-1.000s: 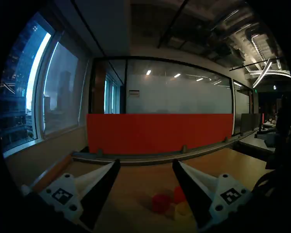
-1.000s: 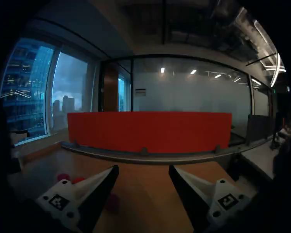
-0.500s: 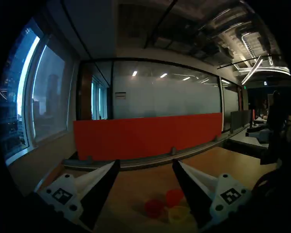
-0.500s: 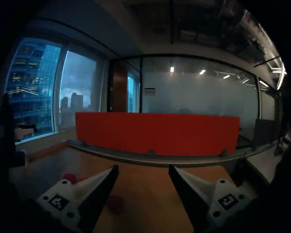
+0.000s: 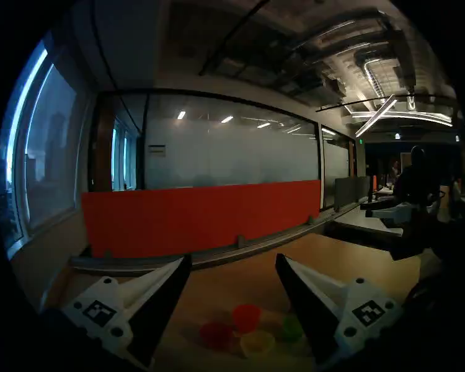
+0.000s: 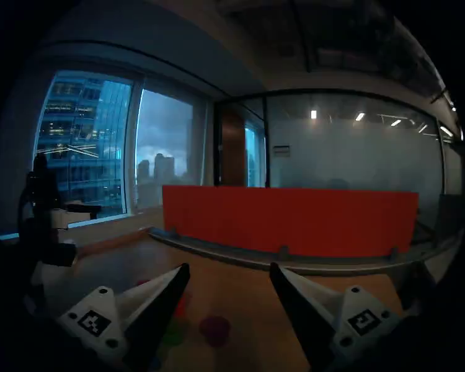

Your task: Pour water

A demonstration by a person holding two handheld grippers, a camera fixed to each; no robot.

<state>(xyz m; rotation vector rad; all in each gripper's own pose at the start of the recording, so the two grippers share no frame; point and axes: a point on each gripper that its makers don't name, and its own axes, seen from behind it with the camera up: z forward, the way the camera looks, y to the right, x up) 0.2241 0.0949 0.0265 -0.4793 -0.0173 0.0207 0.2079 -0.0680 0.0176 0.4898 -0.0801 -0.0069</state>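
1. Left gripper (image 5: 232, 259): fingers apart, nothing between them. Right gripper (image 6: 228, 268): the same, apart and empty.
2. The task's things are a tight cluster of small cups on the desk (image 5: 369, 260). From the left gripper they sit low and straight ahead: red cup (image 5: 215, 335), orange cup (image 5: 247, 316), yellow cup (image 5: 257, 343), and green cup (image 5: 291, 327) close by its right finger.
3. From the right gripper the cluster sits low and off toward its left finger. The dark pink cup (image 6: 214, 327) is in the gap, and the rest are partly hidden behind that finger.
4. Key relation: the cluster lies below both grippers, and both point level over it. The left one is centred on it, so I'd judge it the better placed to take a cup. You'll need to drop and pitch down.
5. The cups look squat and upright, so there's no long axis to line up on. They're close together, so watch the neighbours.
6. I can't tell which cup holds water.
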